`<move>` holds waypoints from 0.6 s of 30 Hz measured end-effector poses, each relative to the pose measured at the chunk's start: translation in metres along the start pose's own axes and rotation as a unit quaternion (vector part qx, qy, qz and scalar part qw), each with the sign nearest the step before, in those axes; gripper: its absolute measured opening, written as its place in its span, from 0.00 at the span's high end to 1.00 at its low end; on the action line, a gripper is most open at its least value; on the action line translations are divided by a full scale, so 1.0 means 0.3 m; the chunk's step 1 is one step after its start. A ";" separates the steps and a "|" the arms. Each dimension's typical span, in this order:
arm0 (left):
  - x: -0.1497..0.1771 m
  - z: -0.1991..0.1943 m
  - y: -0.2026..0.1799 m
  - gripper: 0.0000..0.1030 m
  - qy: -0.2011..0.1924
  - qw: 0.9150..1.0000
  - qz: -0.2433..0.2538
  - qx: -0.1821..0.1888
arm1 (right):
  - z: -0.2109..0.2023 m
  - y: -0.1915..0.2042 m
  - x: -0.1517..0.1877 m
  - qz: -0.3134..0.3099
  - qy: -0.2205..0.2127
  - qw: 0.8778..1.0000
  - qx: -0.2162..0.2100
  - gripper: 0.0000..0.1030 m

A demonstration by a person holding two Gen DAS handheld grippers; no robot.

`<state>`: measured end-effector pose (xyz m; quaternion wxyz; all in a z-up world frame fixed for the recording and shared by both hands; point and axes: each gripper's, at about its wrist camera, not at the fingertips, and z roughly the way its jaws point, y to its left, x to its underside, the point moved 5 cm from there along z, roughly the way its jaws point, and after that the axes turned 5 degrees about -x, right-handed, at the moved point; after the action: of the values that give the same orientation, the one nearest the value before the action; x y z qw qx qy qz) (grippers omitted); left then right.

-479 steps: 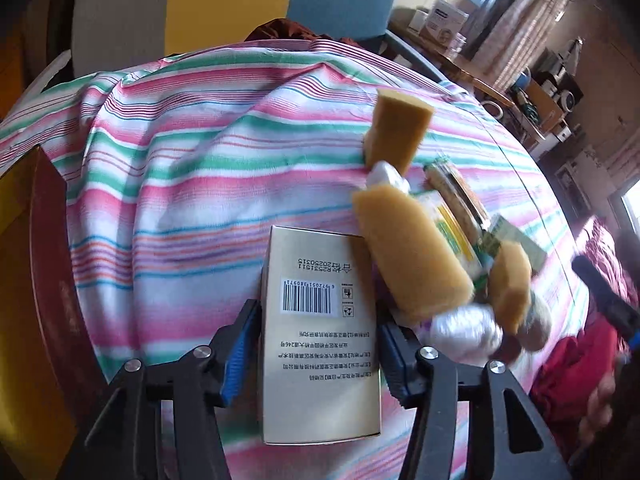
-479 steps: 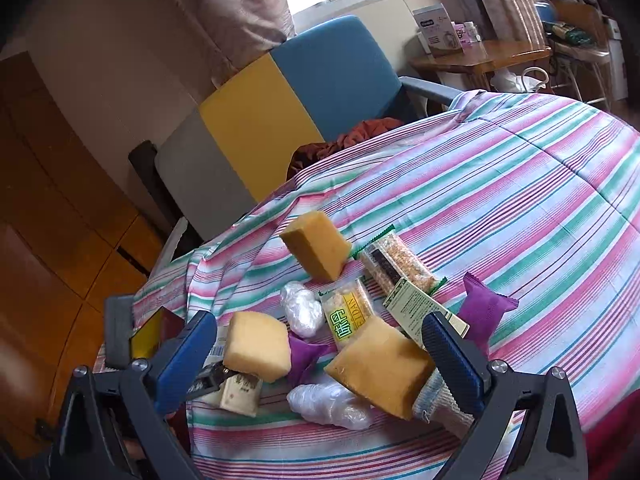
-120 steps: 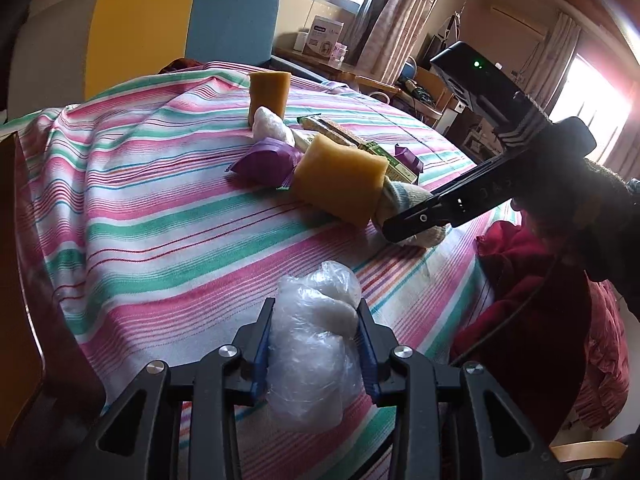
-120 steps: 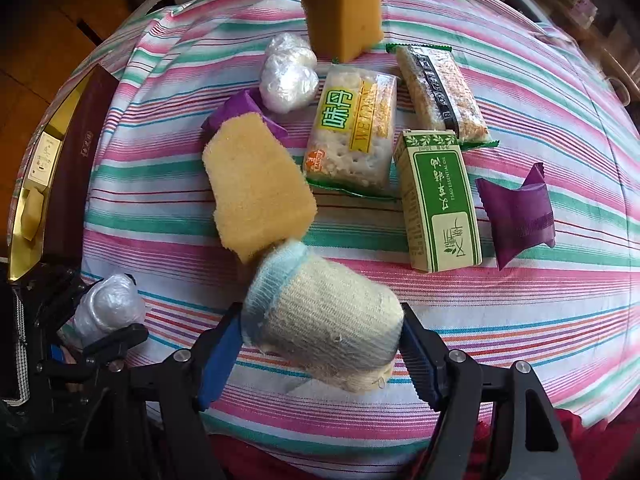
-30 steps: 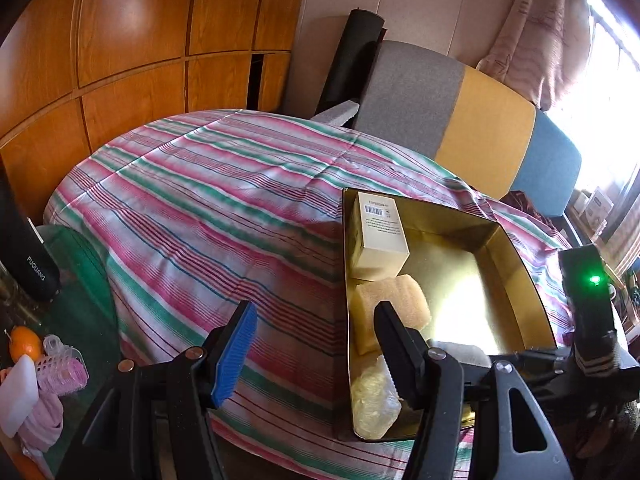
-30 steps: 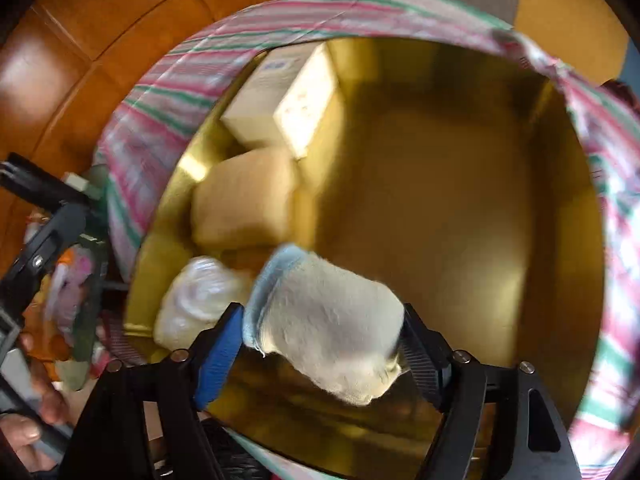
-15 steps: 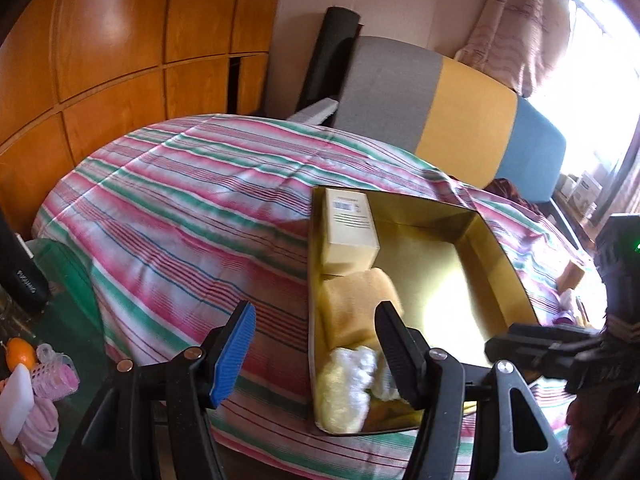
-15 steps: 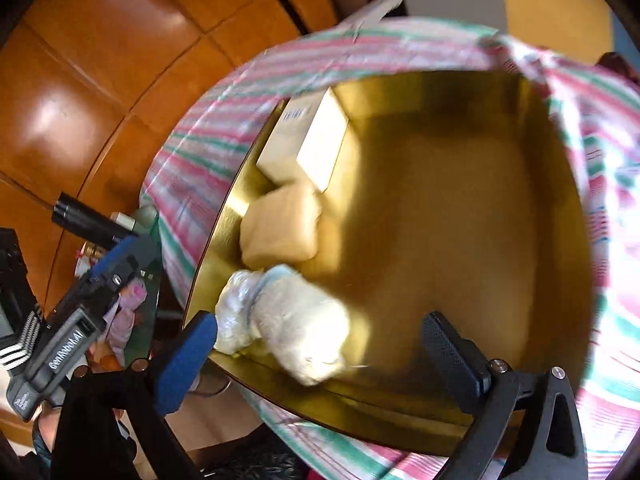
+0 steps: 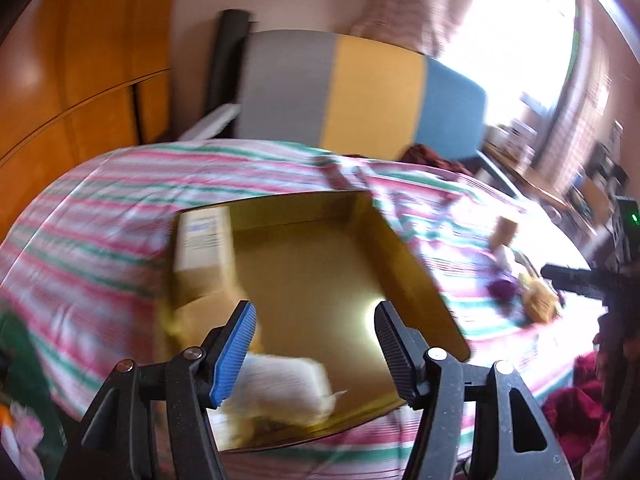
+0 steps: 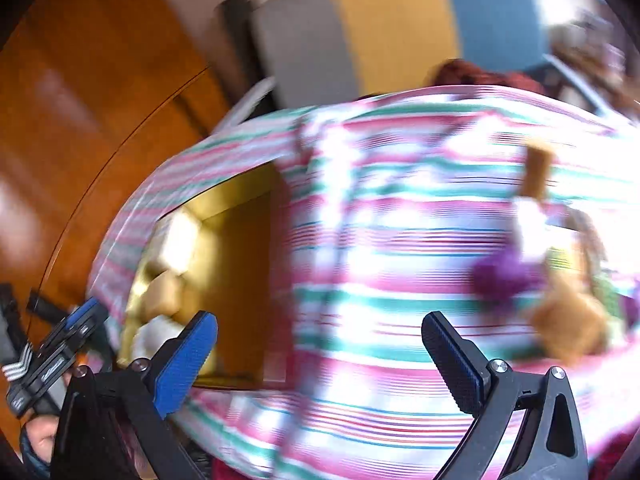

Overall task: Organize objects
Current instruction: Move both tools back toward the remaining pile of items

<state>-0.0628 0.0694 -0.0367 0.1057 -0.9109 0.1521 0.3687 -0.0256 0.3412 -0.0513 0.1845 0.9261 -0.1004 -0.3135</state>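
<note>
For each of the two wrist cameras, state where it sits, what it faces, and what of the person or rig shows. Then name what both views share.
Left wrist: on the left gripper, angled down at the gold tray; own open fingers, right gripper at far right.
Right wrist: on the right gripper, facing the striped tablecloth; own open, empty fingers, left gripper and a hand at lower left.
Shared: tray, tablecloth, tricolour chair, purple pouch.
</note>
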 end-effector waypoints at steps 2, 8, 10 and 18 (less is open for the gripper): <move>-0.014 0.014 -0.089 0.40 0.002 0.999 0.027 0.021 | -0.081 -0.140 -0.013 0.035 -0.022 0.999 0.035 0.00; -0.024 0.071 -0.396 0.40 0.019 0.989 0.111 0.090 | -0.322 -0.553 -0.005 0.159 -0.094 0.972 0.144 0.00; -0.012 0.097 -0.505 0.40 0.028 0.983 0.142 0.112 | -0.374 -0.655 0.013 0.193 -0.112 0.961 0.164 0.00; 0.057 0.211 -0.893 0.25 0.060 0.952 0.241 0.177 | -0.440 -0.818 0.080 0.271 -0.175 0.939 0.116 0.00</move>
<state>0.0033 0.3349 -0.0719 0.1642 -0.8341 0.4361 0.2953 0.0919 0.5946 -0.0666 0.1332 0.8094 -0.4138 -0.3948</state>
